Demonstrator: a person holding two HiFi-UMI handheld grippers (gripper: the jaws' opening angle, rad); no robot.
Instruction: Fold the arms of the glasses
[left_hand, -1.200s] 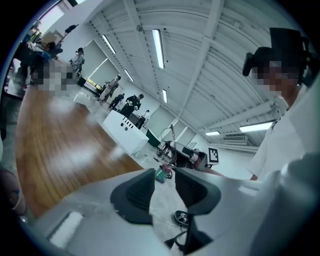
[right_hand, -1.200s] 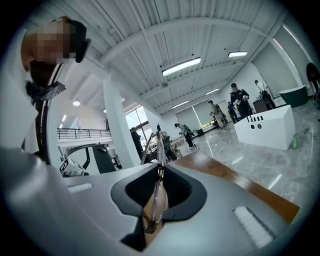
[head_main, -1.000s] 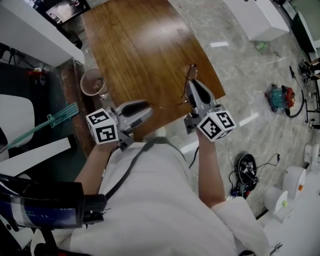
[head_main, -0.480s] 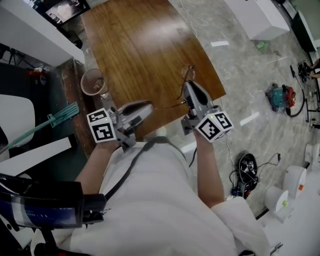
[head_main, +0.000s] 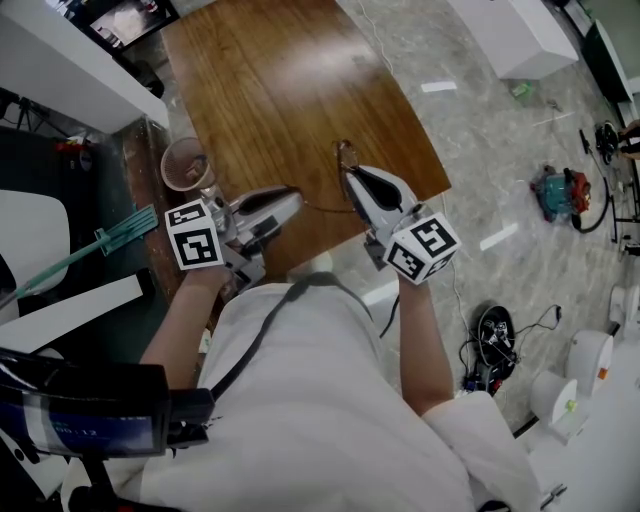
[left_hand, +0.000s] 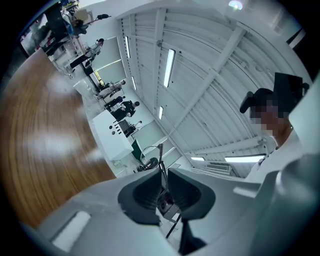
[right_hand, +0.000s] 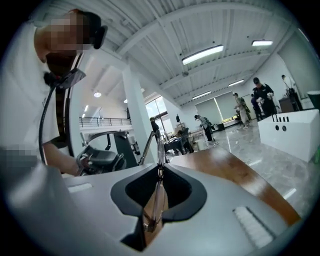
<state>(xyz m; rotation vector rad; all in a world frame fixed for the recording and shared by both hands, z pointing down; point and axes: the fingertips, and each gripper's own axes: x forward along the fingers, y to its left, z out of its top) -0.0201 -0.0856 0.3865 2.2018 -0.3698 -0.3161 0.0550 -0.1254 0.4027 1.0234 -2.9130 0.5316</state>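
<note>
Wood-grain desk (head_main: 290, 90) fills the upper middle of the head view, with pale marble floor (head_main: 480, 130) to its right. A person in a white top stands at the desk's near edge, holding a claw in each hand, both lifted off the wood.

The right claw (head_main: 348, 176) stands narrow, clamped on the front of the glasses (right_hand: 159, 147). In the right gripper view one lens sits edge-on between the pads and the thin rim rises just past the fingertips.

From the glasses a slim arm (head_main: 325, 210) runs sideways to the left claw (head_main: 295, 200), so the two claws' tips face each other, near but not touching, with the arm spanning the gap.

The left claw's jaws have just been closing. In the left gripper view they now stand narrow, with the arm pinched between the pads and a lens ring (left_hand: 150, 155) showing just beyond the tips.

Each claw carries its marker cube at the back, toward the person.

Past the left claw's cube, by the desk's left edge, stands a round brown cup (head_main: 185, 165). Farther left lies a teal long-handled tool (head_main: 120, 235). Well away to the right of the right claw, a red and teal machine (head_main: 560, 192) sits on the floor.
</note>
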